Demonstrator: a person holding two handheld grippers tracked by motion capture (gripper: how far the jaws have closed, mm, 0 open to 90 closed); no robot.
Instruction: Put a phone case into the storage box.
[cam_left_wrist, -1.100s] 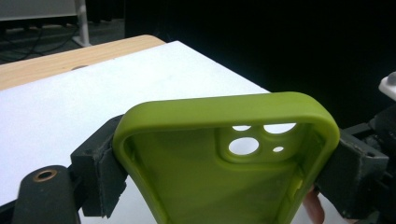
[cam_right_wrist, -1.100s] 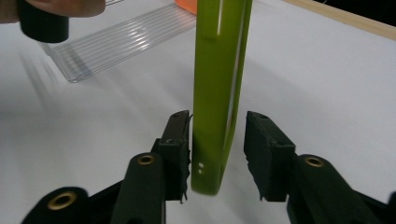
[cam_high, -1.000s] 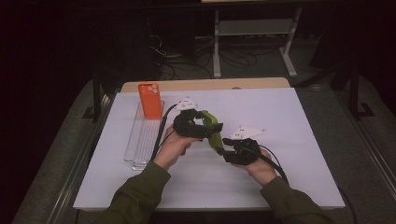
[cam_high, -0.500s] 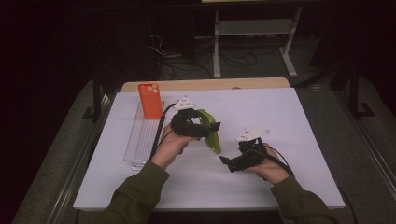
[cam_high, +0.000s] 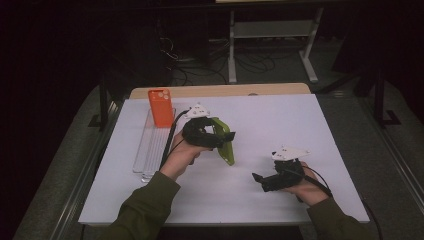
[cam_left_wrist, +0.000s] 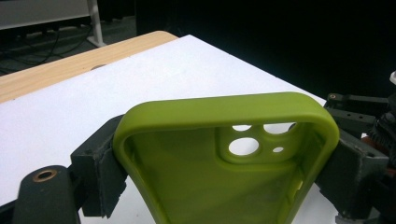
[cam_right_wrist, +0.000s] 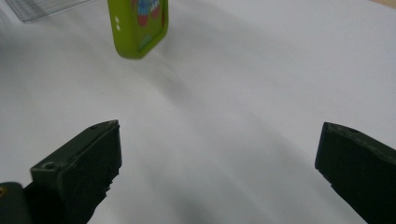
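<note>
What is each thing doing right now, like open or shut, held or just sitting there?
left gripper: shut on the green phone case.
green phone case: empty, held off the table.
right gripper: jaws just opened wide, nothing between them.
orange phone: standing upright at the clear tray.
clear tray: lying flat on the table.

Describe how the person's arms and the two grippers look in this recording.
Both arms wear olive-green sleeves. The left gripper and right gripper are black, each topped by a pale three-cornered plate, with a black cable trailing. Their fingers are blocky black pads.
</note>
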